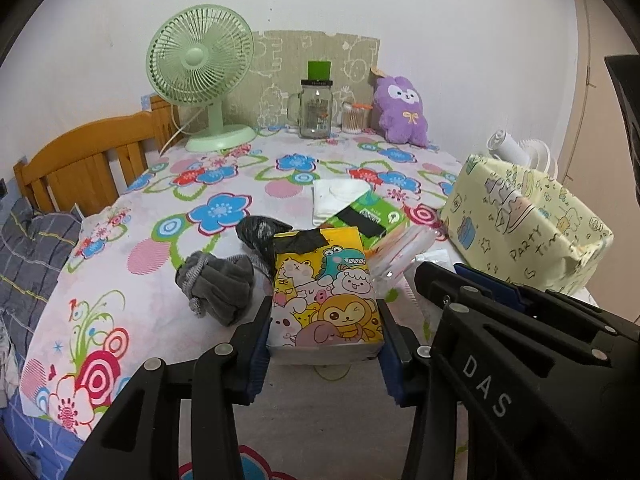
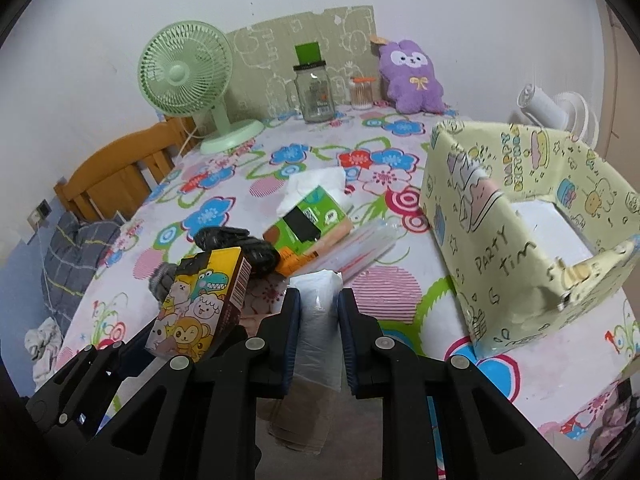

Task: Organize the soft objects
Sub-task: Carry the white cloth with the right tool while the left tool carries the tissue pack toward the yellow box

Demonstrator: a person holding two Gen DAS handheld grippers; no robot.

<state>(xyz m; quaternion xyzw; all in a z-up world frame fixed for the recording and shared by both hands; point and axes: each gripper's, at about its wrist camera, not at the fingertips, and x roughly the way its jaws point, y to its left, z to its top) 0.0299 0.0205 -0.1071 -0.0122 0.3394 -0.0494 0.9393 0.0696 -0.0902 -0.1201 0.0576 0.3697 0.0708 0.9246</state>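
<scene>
On yellow box: "PARTY", "HAPPY BIRTHDAY"; right tool: "DAS".

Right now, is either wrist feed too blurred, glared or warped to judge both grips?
Left wrist view: sharp, evenly lit, no glare; the left gripper clamps the cartoon tissue pack, though fisheye bends the bed rail. Right wrist view: equally sharp; the right gripper pinches a clear plastic pack whose sheen dulls its edges; dark vignette in the corners.
</scene>
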